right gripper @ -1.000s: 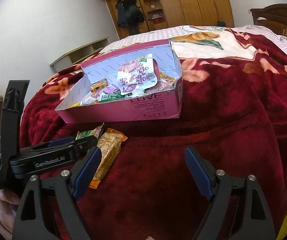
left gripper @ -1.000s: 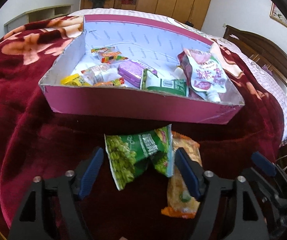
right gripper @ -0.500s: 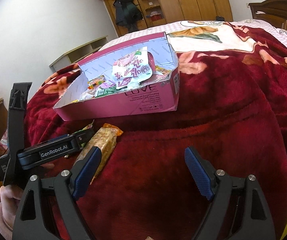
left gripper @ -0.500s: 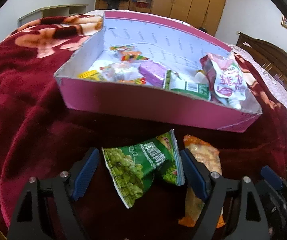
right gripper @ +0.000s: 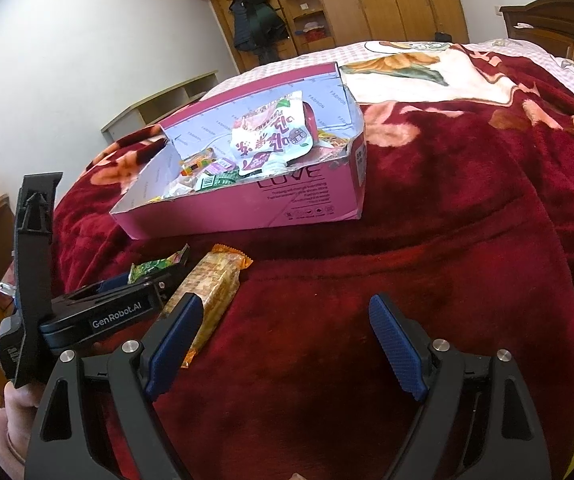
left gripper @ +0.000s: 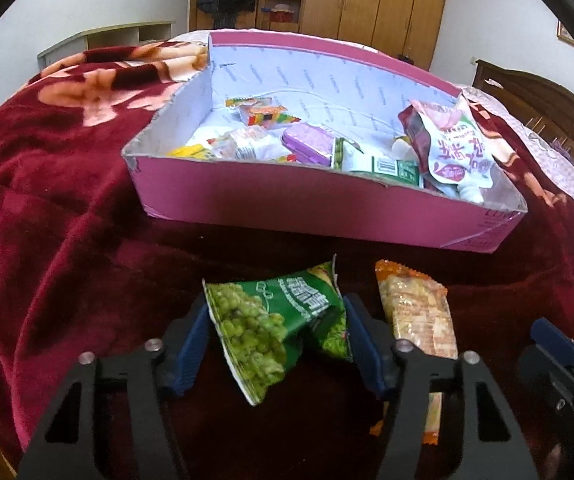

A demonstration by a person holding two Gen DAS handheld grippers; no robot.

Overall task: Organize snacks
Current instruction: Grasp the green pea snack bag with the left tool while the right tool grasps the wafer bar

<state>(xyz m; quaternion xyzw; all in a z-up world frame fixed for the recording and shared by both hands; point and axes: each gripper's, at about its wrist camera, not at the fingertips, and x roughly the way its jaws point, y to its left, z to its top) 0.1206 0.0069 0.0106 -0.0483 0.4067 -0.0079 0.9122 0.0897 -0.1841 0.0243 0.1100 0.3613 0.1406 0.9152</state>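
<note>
Behind the pink box [left gripper: 327, 208] front wall, the lower parts of the snacks inside stay hidden from you. Small print on that box [right gripper: 307, 196] is too fine to read. Nearer you than the box, the left gripper [left gripper: 277, 340], jaws closing, covers the green pea packet [left gripper: 263, 320] sides, so contact is unclear. The orange snack bar [left gripper: 415, 316] lower end disappears behind its finger. Your left hand [right gripper: 3, 424] is cut off by the frame edge.

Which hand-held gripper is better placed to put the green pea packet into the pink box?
Left. The left hand-held gripper is closing around the green pea packet, facing the pink box. The right hand-held gripper stands open over bare blanket.
</note>
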